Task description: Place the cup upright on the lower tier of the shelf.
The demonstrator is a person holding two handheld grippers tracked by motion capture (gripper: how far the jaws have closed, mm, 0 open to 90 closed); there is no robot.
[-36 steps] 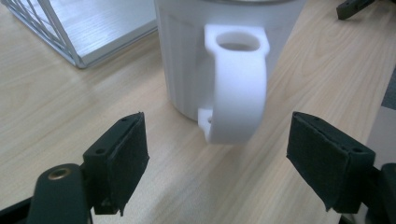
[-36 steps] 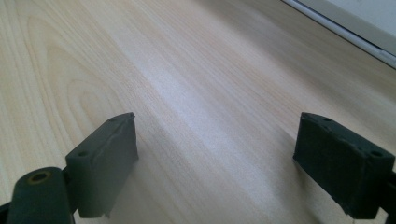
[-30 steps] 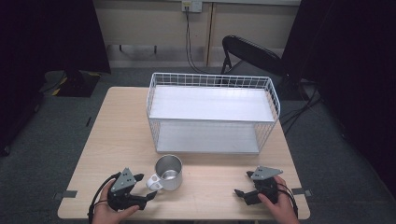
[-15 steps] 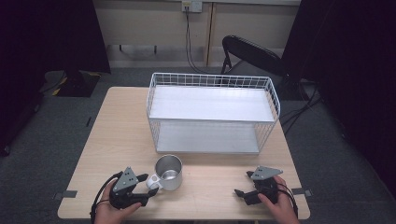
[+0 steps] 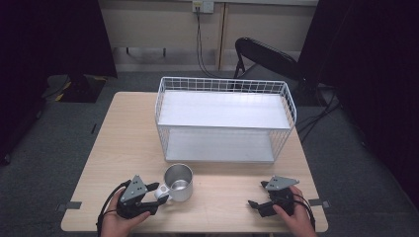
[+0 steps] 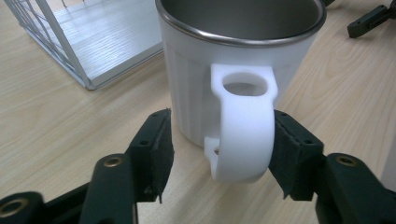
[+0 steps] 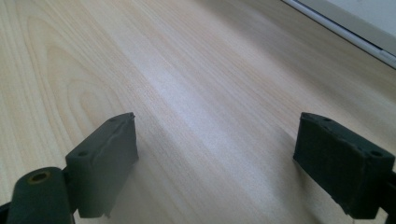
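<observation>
left gripper (image 6: 219, 140) around mug handle (image 6: 243, 130)

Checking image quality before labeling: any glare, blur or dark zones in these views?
High view: room edges very dark, table evenly lit. Left gripper view: mug sharp, white handle nearly blown out. Right gripper view: broad sheen on the wood, far rack edge soft.

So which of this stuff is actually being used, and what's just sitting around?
In use, as it looks:
- white mug, handle between the left claw jaws
- wire basket, perhaps

Just there:
- right claw, open on the table
- black chair
</observation>
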